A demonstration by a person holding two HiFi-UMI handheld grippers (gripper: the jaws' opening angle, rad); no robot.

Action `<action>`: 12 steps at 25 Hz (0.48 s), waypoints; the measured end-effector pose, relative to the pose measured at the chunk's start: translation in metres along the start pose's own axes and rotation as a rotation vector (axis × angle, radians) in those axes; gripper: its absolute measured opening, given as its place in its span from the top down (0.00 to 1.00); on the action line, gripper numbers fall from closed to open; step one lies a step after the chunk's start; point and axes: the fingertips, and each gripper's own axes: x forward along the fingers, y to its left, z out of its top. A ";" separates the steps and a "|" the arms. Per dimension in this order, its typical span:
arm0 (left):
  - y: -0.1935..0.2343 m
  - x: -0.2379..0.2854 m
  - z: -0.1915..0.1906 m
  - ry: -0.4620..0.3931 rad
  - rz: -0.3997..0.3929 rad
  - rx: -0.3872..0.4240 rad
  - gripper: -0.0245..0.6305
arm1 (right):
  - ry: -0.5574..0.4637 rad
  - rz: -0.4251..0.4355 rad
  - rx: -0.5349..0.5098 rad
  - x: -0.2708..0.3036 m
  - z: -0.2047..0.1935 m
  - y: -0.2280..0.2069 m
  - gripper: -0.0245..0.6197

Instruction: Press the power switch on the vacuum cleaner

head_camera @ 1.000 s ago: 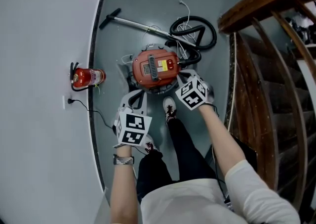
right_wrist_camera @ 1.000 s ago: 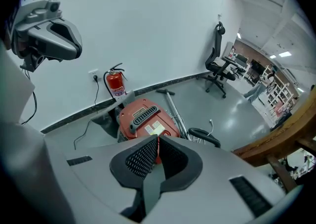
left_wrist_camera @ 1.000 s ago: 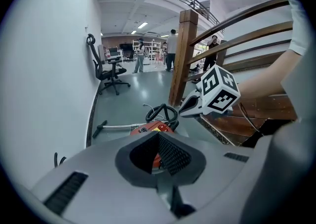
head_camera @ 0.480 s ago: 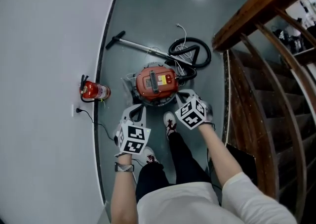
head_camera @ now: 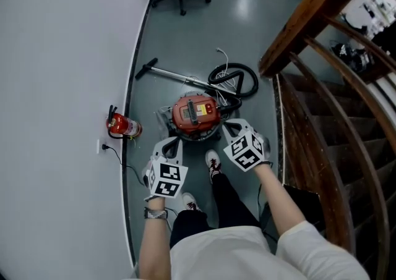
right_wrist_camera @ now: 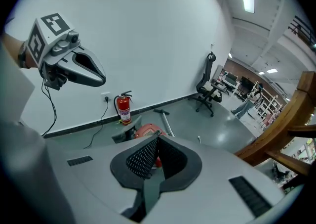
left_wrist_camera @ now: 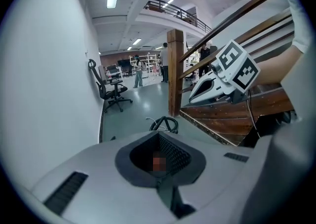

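Red canister vacuum cleaner: on floor. My right gripper and left gripper: jaws closed, empty, both risen well clear of it. Switch press likely done.

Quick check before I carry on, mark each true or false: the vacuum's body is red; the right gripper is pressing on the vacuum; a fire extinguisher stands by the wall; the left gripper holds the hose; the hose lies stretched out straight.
1. The vacuum cleaner has a red body: true.
2. The right gripper is pressing on the vacuum cleaner: false. It is held up clear of it, jaws shut on nothing.
3. A fire extinguisher stands by the wall: true.
4. The left gripper holds the hose: false. Its jaws are shut and empty.
5. The hose lies stretched out straight: false. It lies coiled in a loop on the floor beyond the vacuum cleaner.
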 end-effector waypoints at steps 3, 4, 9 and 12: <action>-0.001 -0.020 0.002 -0.015 0.009 0.017 0.97 | -0.039 -0.003 -0.018 -0.025 0.016 0.008 0.92; -0.003 -0.026 0.003 -0.019 0.010 0.025 0.97 | -0.051 -0.005 -0.014 -0.034 0.018 0.011 0.92; -0.007 -0.057 0.010 -0.039 0.014 0.064 0.97 | -0.106 -0.014 -0.009 -0.076 0.037 0.023 0.92; -0.006 -0.073 0.022 -0.069 0.020 0.093 0.97 | -0.146 -0.026 -0.012 -0.100 0.051 0.027 0.92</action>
